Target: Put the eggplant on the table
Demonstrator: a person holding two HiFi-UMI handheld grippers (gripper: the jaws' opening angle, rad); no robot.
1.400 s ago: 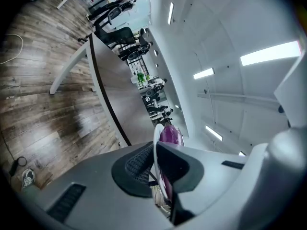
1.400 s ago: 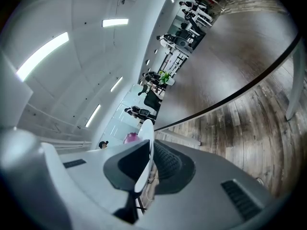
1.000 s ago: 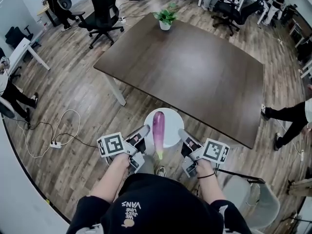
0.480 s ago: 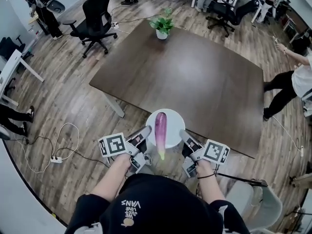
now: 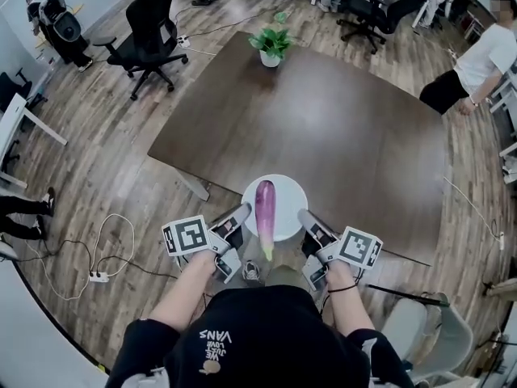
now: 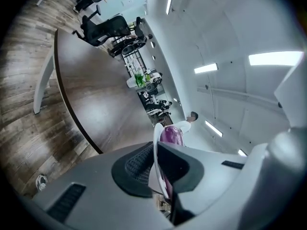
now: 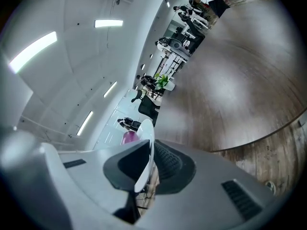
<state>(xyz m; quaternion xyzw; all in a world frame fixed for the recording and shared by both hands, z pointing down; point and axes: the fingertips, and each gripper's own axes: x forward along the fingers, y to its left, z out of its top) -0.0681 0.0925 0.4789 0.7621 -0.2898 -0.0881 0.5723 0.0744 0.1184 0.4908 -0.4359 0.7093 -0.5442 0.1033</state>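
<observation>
A long purple eggplant [image 5: 264, 208] with a green stem lies on a round white plate [image 5: 289, 188]. The plate is held in the air at the near edge of the dark brown table [image 5: 323, 128]. My left gripper [image 5: 241, 214] is shut on the plate's left rim and my right gripper [image 5: 303, 217] is shut on its right rim. In the left gripper view the plate rim [image 6: 157, 162] runs between the jaws, with the eggplant [image 6: 171, 135] behind it. The right gripper view shows the plate edge [image 7: 146, 147] pinched the same way and a bit of eggplant [image 7: 128, 138].
A small potted plant [image 5: 270, 45] stands at the table's far edge. A black office chair [image 5: 141, 35] is at the far left. A person in white [image 5: 468, 67] stands to the far right. Cables and a power strip [image 5: 97, 275] lie on the wooden floor at left.
The plate with the eggplant has come forward to the table's near edge, and the table now sits closer. The person at the right has moved toward the far side.
</observation>
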